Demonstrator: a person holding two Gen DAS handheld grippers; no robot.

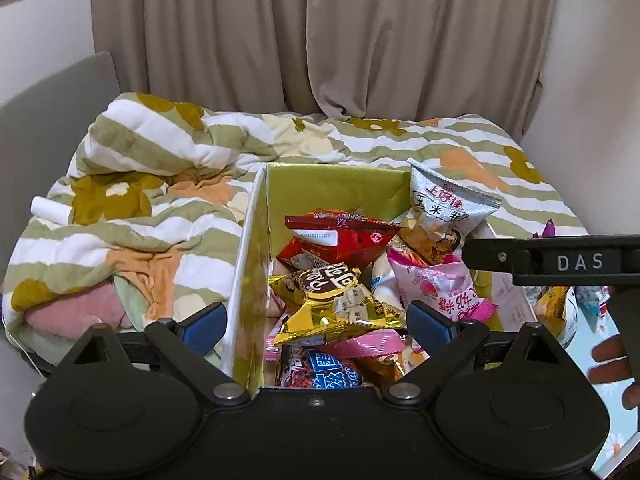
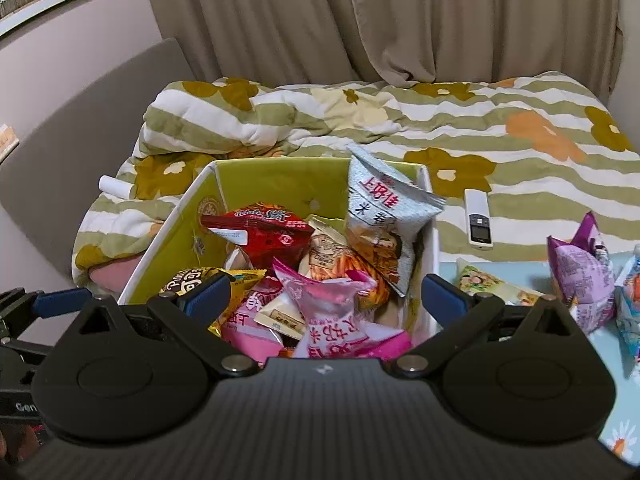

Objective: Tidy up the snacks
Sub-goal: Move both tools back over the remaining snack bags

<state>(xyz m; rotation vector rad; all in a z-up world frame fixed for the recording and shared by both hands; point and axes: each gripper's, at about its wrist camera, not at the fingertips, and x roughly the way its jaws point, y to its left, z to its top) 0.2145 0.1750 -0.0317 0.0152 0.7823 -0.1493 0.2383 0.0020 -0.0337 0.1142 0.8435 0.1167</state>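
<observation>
**Snack Sorting — Claws Empty Over the Box**

Right claw: jaws spread wide, nothing between the blue pads. It hangs tilted down over the near end of the box, directly above the pink packet, which lies on top of the pile and clear of both pads.

Left claw: jaws also wide and holding nothing. It straddles the left wall of the box, with 1 pad outside that wall and 1 above the snacks. The gold packet lies just ahead of it.

Box contents, working outward: a red packet toward the far left, an orange stick-snack packet in the middle, and a silver packet standing upright against the far right wall, its top above the rim. The box is full to the rim at the near end.

Outside the box, to its right, on the light-blue worktop: a purple packet, a pale green packet and at least 1 more at the frame edge. A remote lies on the bed behind, well apart from the snacks.

Step in hand, as judged: a deposit into the box looks complete — the right claw is free.

Next move calls for: swinging the right claw rightward to the loose packets, lowering it over 1, and closing on a crimped edge or a flat side, since the film bags will crumple and slip.
</observation>
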